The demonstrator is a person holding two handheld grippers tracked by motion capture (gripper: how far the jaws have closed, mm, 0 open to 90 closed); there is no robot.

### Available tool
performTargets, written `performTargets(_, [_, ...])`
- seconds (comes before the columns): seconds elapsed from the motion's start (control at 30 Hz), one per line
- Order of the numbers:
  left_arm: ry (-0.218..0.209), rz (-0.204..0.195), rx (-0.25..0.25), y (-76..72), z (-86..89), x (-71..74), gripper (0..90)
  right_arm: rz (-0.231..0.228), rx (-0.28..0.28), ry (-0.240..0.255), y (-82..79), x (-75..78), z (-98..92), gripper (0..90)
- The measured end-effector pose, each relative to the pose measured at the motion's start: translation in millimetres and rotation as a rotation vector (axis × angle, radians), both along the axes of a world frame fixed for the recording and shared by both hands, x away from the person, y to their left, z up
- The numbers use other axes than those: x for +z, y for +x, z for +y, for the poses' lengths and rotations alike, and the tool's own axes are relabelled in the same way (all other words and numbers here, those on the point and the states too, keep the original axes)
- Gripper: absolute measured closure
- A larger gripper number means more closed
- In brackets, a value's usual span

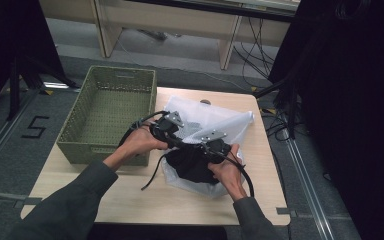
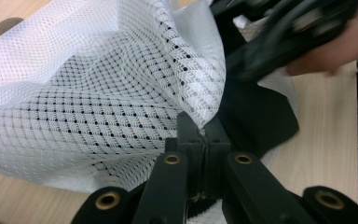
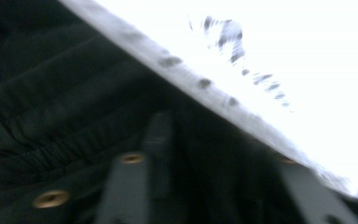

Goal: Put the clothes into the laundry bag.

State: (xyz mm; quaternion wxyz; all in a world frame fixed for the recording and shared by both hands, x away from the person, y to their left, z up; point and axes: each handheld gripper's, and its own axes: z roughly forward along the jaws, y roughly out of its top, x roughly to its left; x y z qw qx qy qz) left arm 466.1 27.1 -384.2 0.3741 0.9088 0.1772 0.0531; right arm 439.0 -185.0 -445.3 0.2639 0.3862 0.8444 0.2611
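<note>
— While we have the left tongs point(image 2: 204, 140) pinched together on the rim of the white mesh bag point(image 1: 207, 122), how far along would you say we are?

— Partway, by our reckoning. The bag lies on the worktop point(image 1: 145, 195) just beside the green basket point(image 1: 111, 112), and the black garment point(image 1: 192, 162) sits at its mouth, some of it showing through the mesh, the rest bunched outside the opening.

— And the right tongs point(image 1: 206, 148)?

— They sit over the dark cloth at the mouth of the bag. Their own view is blurred; the jaws stand somewhat apart with black fabric around them, but we cannot tell whether they grip it.

— So what is left?

— Judging from how things lie, we must get the rest of the garment inside the bag. The basket holds nothing yet.
</note>
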Motion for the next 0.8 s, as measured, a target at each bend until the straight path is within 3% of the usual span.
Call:
performTargets(0.1, [-0.008, 0.009, 0.013, 3.0, 0.2, -0.9, 88.5, -0.028, 0.029, 0.07, -18.6, 20.9, -3.9, 45.8])
performTargets(0.13, [-0.008, 0.009, 0.013, 3.0, 0.2, -0.9, 88.5, -0.028, 0.029, 0.07, -18.6, 20.9, -3.9, 45.8])
performTargets(0.17, [-0.018, 0.016, 0.019, 4.0, -0.4, -0.9, 88.4, -0.05, 0.079, 0.108, -31.1, 33.8, -2.7, 42.7])
performTargets(0.2, [-0.016, 0.017, 0.017, 4.3, -0.4, -0.5, 88.4, -0.065, 0.118, 0.135, -35.9, 37.2, -0.1, 41.4])
performTargets(0.27, [-0.018, 0.018, 0.022, 4.4, -0.3, 0.3, 88.4, -0.055, 0.186, 0.173, -46.3, 41.9, 7.7, 40.9])
performTargets(0.3, [-0.018, 0.018, 0.024, 4.4, -0.2, 0.5, 88.4, -0.067, 0.216, 0.18, -50.5, 41.5, 13.4, 39.8])
performTargets(0.43, [-0.008, 0.015, 0.018, 4.6, 0.4, 0.9, 88.3, -0.026, 0.336, 0.171, -58.7, 28.5, 39.2, 33.6])
performTargets(0.5, [-0.01, 0.016, 0.018, 4.2, 0.5, 0.8, 88.2, 0.016, 0.378, 0.151, -57.7, 17.6, 48.6, 31.8])
performTargets(0.57, [-0.007, 0.015, 0.015, 4.3, 0.9, 0.8, 88.1, 0.068, 0.382, 0.135, -55.7, 5.0, 56.7, 30.1])
performTargets(0.6, [-0.011, 0.016, 0.018, 4.1, 1.1, 0.8, 88.1, 0.095, 0.391, 0.111, -54.7, -1.2, 60.3, 31.5])
performTargets(0.63, [-0.013, 0.018, 0.018, 4.0, 1.5, 0.9, 88.1, 0.085, 0.414, 0.069, -51.0, -7.3, 62.2, 36.0])
performTargets(0.67, [-0.023, 0.021, 0.022, 3.5, 1.3, 0.6, 88.1, 0.12, 0.41, 0.058, -49.7, -14.1, 64.8, 43.1])
performTargets(0.7, [-0.014, 0.022, 0.018, 3.2, 2.0, 0.8, 88.2, 0.177, 0.425, 0.057, -47.0, -17.1, 65.2, 54.8])
performTargets(0.77, [-0.013, 0.017, 0.008, 2.2, 2.3, 1.1, 88.3, 0.209, 0.444, 0.046, -44.4, -24.0, 65.3, 75.3])
performTargets(0.8, [-0.013, 0.017, 0.008, 2.2, 2.3, 1.1, 88.4, 0.197, 0.445, 0.036, -44.2, -22.7, 64.6, 82.4])
